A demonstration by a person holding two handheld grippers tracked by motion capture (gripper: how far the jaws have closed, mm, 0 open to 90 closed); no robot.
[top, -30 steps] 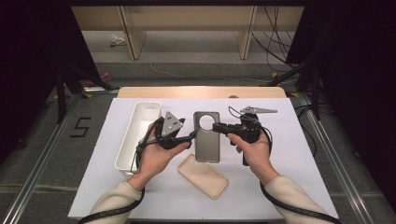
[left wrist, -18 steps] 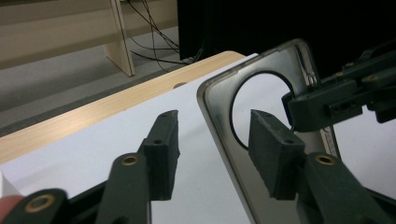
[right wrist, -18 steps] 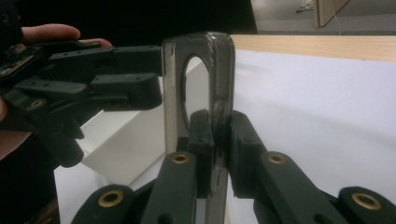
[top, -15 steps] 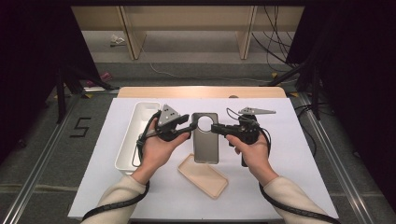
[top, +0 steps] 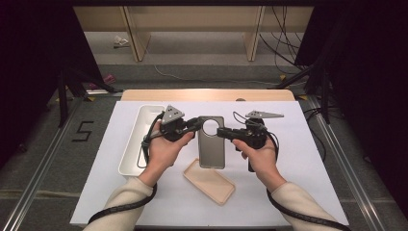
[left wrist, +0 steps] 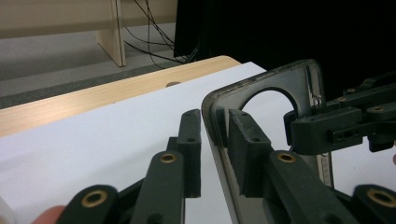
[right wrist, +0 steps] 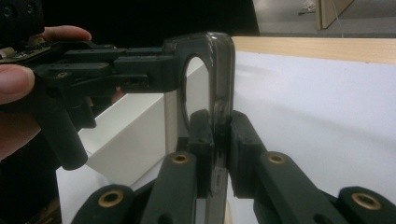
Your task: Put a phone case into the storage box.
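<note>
Your right claw (right wrist: 215,140) is clamped on the right long edge of the dark phone case (top: 211,144), held above the bench (top: 308,163). Your left claw (left wrist: 212,140) has just been closing around the case's left edge near the camera hole, one pad apparently not yet touching. The case's long axis runs away from you; white tray (top: 137,144) lies left, tan case (top: 209,180) nearer you.

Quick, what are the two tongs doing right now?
Left tongs: just closing around the phone case's edge, not yet pressing.
Right tongs: shut on the case.
</note>
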